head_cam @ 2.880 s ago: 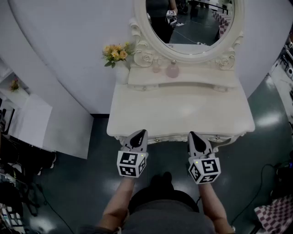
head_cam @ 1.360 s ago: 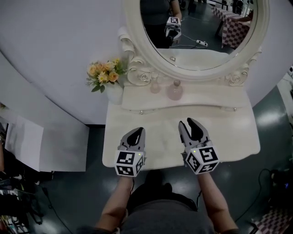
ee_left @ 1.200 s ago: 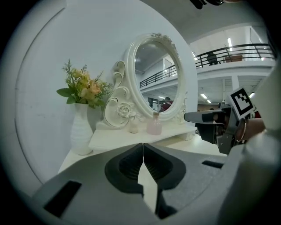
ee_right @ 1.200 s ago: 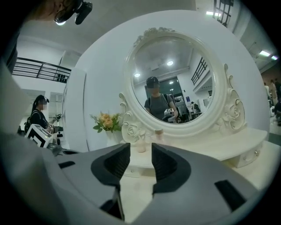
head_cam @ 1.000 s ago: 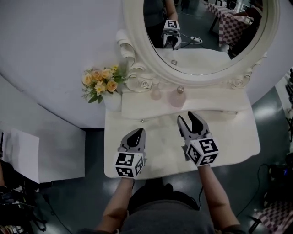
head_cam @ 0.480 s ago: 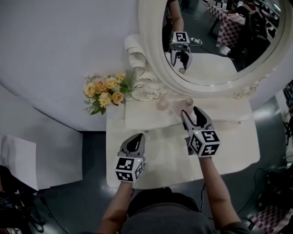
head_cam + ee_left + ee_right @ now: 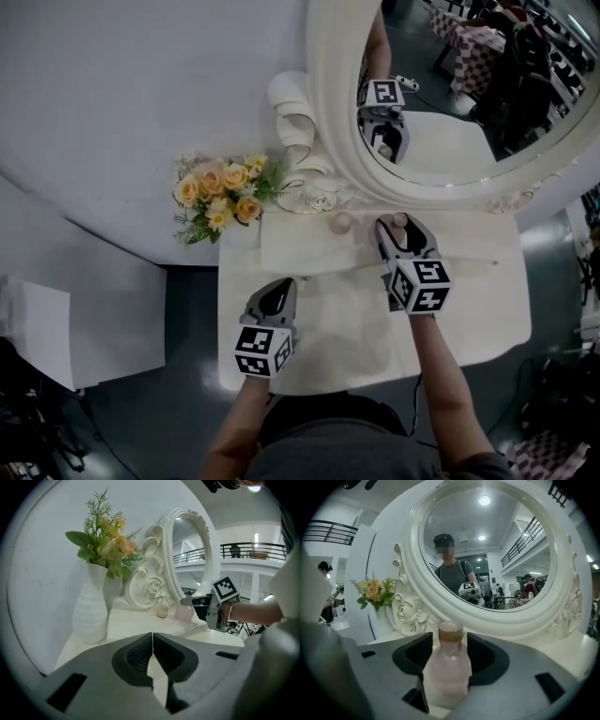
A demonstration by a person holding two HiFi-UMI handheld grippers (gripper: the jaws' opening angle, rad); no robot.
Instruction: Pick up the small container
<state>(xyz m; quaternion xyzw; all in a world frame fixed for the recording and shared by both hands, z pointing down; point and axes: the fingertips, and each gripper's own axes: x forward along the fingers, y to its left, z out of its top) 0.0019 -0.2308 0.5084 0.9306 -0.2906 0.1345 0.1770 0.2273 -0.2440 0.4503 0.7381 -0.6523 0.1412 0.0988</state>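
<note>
Container (image 7: 446, 670) — between opening jaws, right tool (image 7: 449, 644)

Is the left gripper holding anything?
No, the left gripper has its jaws closed together with nothing between them.
</note>
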